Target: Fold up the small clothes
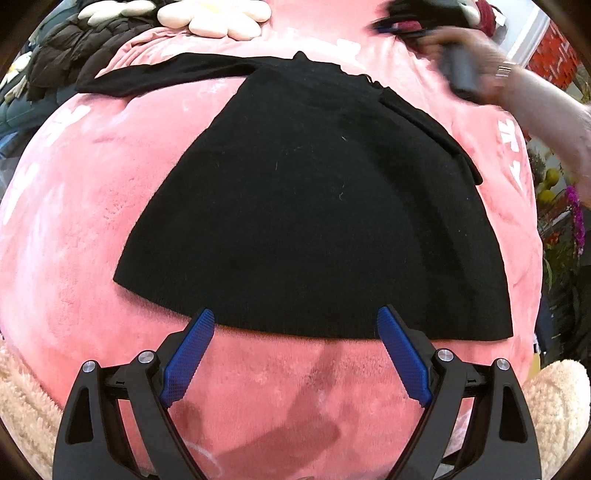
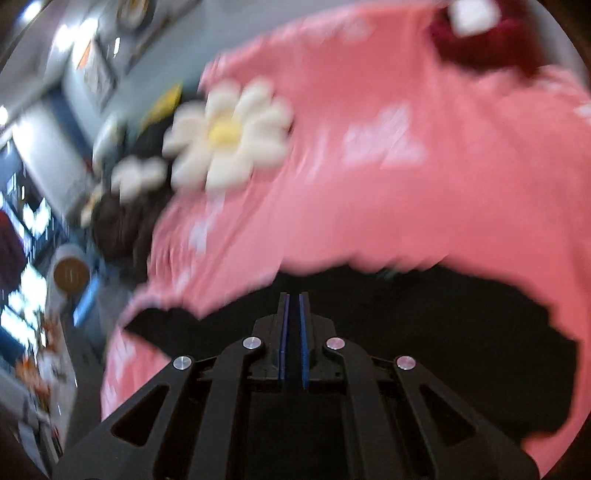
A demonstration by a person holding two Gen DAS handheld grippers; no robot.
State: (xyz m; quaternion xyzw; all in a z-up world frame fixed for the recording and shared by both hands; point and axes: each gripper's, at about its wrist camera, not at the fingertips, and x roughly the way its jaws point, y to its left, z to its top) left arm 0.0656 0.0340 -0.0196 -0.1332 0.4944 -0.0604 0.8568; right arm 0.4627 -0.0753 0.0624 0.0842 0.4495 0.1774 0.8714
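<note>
A black knit sweater [image 1: 314,206] lies flat on a pink plush blanket [image 1: 74,206]. One sleeve [image 1: 155,74] stretches out to the far left, and the other [image 1: 428,122] is laid along the right side of the body. My left gripper [image 1: 295,312] stands open just over the near hem, its blue pads [image 1: 192,354] clear of the cloth. In the right wrist view, which is motion-blurred, my right gripper [image 2: 293,297] is shut with nothing visible between its pads, above the black sweater [image 2: 424,332]. A person's hand [image 1: 491,70] carries that gripper at the far right.
White daisy-shaped cushions [image 1: 218,18] and a dark quilted jacket [image 1: 70,51] lie at the blanket's far edge. A beige fluffy cover [image 1: 26,413] borders the near corners. Flowers [image 1: 572,214] stand off to the right. A dark red item [image 2: 480,48] sits far right.
</note>
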